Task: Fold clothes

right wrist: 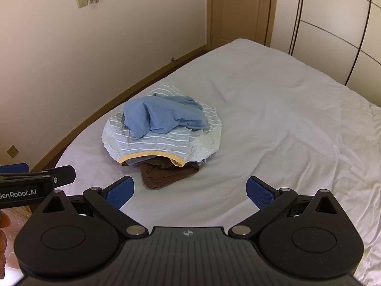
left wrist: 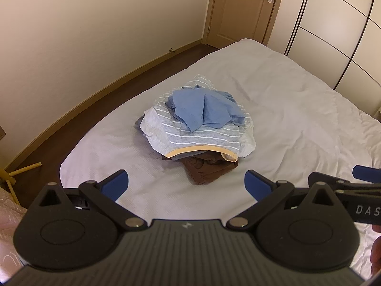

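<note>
A heap of clothes lies on the white bed [left wrist: 297,100] [right wrist: 285,119]. On top is a crumpled blue garment [left wrist: 204,109] [right wrist: 164,116]. Under it lies a grey garment with white stripes and a yellow-trimmed neckline [left wrist: 190,140] [right wrist: 154,145]. A brown garment [left wrist: 209,169] [right wrist: 166,174] sticks out at the near side of the heap. My left gripper [left wrist: 187,183] hovers open, short of the heap, nothing between its blue pads. My right gripper [right wrist: 190,190] is open too, just short of the brown garment. Each gripper shows at the edge of the other's view.
A strip of dark floor [left wrist: 100,76] runs between the bed's left edge and the cream wall [right wrist: 71,54]. A wooden door [left wrist: 243,9] is at the far end, and a wardrobe [right wrist: 333,23] lines the right. A wooden stand [left wrist: 16,174] and pink fabric [left wrist: 9,219] sit at near left.
</note>
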{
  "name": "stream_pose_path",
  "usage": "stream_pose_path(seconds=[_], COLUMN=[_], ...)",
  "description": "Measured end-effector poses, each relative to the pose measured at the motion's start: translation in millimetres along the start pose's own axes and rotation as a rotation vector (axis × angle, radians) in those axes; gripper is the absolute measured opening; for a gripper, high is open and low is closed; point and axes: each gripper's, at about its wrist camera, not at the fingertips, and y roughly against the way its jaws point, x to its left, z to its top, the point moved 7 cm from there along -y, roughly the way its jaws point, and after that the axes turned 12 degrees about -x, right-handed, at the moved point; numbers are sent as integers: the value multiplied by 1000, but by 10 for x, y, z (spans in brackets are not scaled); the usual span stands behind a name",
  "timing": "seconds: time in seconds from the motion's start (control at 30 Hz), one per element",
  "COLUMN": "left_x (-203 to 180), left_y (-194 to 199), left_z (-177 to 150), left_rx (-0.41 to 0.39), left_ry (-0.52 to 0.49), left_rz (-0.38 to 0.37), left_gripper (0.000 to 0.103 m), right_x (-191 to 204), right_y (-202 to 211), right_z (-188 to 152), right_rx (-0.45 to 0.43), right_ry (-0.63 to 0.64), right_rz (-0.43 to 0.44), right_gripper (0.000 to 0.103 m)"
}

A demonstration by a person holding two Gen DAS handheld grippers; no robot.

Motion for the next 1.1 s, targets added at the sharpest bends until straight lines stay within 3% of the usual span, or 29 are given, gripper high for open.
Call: stream_pose_path(seconds=[1.1], left_x=[-228], left_y=[-49], left_z=[-57], left_rx=[24], left_ry=[5], left_rz=[-1], left_gripper=[102], right_x=[-154], right_y=[-99], right_z=[-29], right_rx=[30], right_ry=[14], right_rz=[24], right_gripper=[103])
